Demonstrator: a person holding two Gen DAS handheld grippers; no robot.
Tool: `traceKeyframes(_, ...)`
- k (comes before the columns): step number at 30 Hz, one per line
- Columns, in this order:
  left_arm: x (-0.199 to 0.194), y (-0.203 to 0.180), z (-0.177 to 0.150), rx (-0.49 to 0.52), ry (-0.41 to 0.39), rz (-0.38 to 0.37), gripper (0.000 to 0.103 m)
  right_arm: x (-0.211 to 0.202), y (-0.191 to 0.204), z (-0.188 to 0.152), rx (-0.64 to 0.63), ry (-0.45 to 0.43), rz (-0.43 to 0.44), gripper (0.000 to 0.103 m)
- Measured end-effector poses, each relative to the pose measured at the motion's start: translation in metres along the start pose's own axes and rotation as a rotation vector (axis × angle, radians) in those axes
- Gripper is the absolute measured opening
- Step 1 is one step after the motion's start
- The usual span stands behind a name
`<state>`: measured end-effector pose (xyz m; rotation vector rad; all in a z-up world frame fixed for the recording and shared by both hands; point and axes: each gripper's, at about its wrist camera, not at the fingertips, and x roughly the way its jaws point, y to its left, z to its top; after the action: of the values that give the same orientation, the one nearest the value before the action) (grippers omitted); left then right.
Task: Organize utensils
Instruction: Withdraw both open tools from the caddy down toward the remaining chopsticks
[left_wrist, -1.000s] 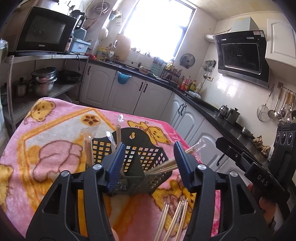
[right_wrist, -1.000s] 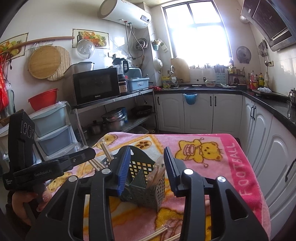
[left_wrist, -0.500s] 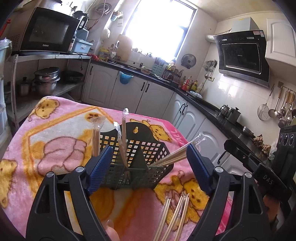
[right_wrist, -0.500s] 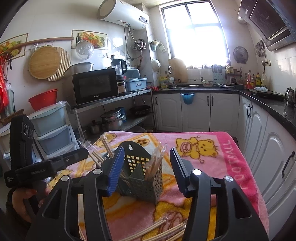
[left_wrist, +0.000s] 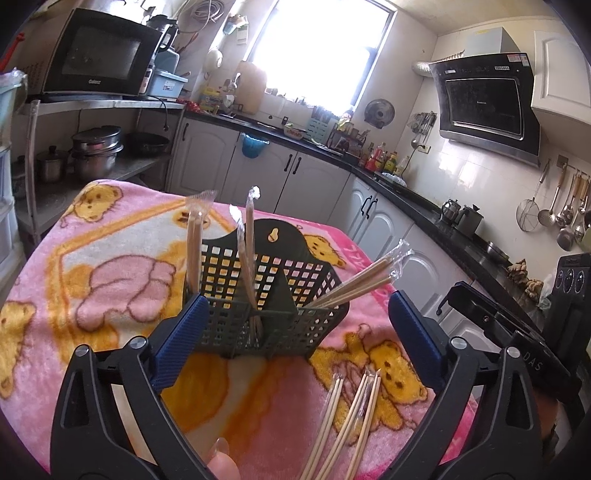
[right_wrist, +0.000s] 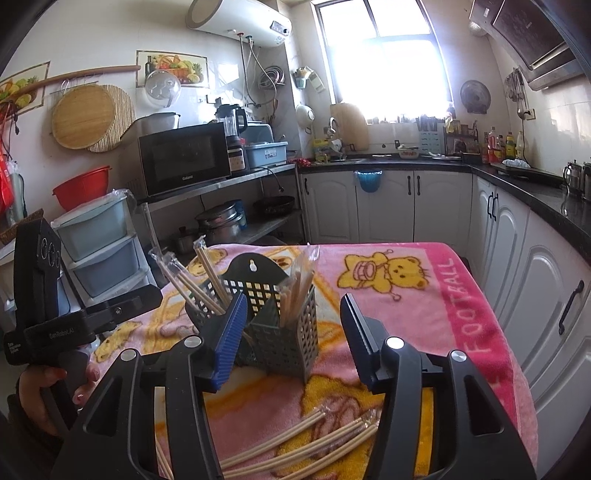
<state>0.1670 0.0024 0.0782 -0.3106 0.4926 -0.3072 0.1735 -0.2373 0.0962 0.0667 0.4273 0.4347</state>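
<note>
A dark slotted utensil caddy (left_wrist: 266, 295) (right_wrist: 284, 328) stands on the pink bear blanket (left_wrist: 110, 277). Wrapped chopsticks (left_wrist: 247, 258) stand in its compartments, and some (left_wrist: 354, 280) lean out to the right. More wrapped chopsticks (left_wrist: 351, 417) (right_wrist: 295, 443) lie loose on the blanket near me. My left gripper (left_wrist: 295, 332) is open wide and its jaws are still opening, with the caddy just ahead and nothing pinched. My right gripper (right_wrist: 295, 339) is open, its jaws also opening, and the caddy sits beyond its pads untouched.
A steel shelf with a microwave (right_wrist: 184, 158) and pots (left_wrist: 96, 151) stands behind the table. Plastic drawers (right_wrist: 99, 243) are at its left. White cabinets (right_wrist: 406, 206) and a black counter run along the back and right. A hand (right_wrist: 40, 391) holds the left tool's body (right_wrist: 74, 325).
The left jaws have spread from half open to wide around the caddy. The right jaws opened a little, and the right gripper drew back and down, bringing the loose chopsticks into view.
</note>
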Motion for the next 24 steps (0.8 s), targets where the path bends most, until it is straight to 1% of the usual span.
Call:
traceKeyframes(4,0.002,0.001,-0.005,-0.001,0.017,0.007,0.092,0.001,-0.003,-0.005,0.008,0.017,-0.003,0.054)
traceKeyframes(8,0.004,0.000,-0.010,0.002,0.035,0.010,0.092,0.002,-0.005,-0.012,0.017,0.035,-0.007,0.058)
traceKeyframes(24,0.015,0.000,-0.035,0.014,0.109,0.022,0.092,0.009,-0.017,-0.038,0.045,0.112,-0.035,0.058)
